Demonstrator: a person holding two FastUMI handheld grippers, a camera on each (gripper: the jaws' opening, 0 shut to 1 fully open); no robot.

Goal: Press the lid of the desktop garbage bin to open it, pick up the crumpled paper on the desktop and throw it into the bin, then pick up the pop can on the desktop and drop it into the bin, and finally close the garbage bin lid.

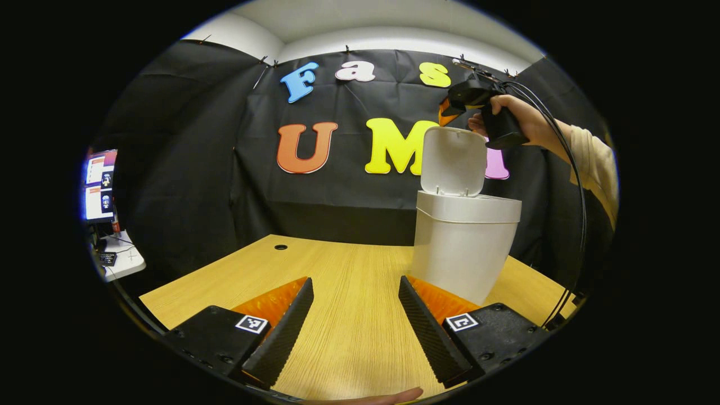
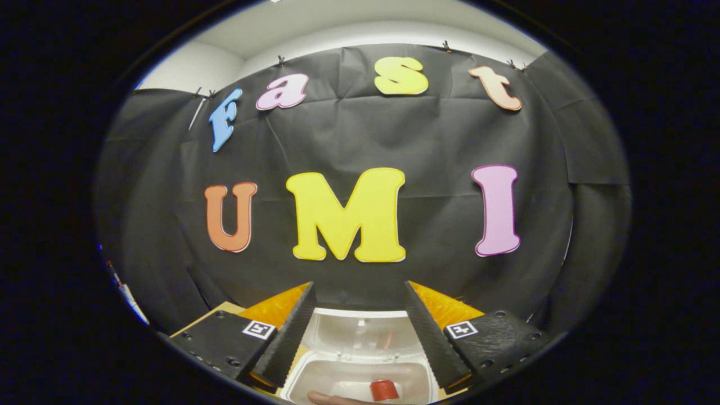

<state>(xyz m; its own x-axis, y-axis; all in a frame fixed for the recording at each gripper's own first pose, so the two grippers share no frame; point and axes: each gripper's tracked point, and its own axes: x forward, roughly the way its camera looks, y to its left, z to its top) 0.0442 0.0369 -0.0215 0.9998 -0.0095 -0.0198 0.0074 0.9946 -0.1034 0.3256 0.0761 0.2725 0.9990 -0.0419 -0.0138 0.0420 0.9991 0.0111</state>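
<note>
The white garbage bin [image 1: 464,247] stands on the wooden desktop [image 1: 343,337], a little right of centre, its lid [image 1: 453,160] tipped up and open. A hand holds my right gripper [image 1: 448,114] just above the lid's top edge. In the right gripper view that gripper [image 2: 359,289] is open and looks down over the raised lid [image 2: 360,337] into the bin [image 2: 298,377], where a red pop can [image 2: 383,389] lies at the bottom. My left gripper [image 1: 355,281] hangs low over the desk, left of the bin, open with nothing between its fingers.
A cable [image 1: 579,214] runs down from the right gripper past the bin's right side. A round hole [image 1: 280,247] marks the desk's far left part. Beyond the desk's left edge stand a monitor [image 1: 100,185] and a small white table [image 1: 121,259].
</note>
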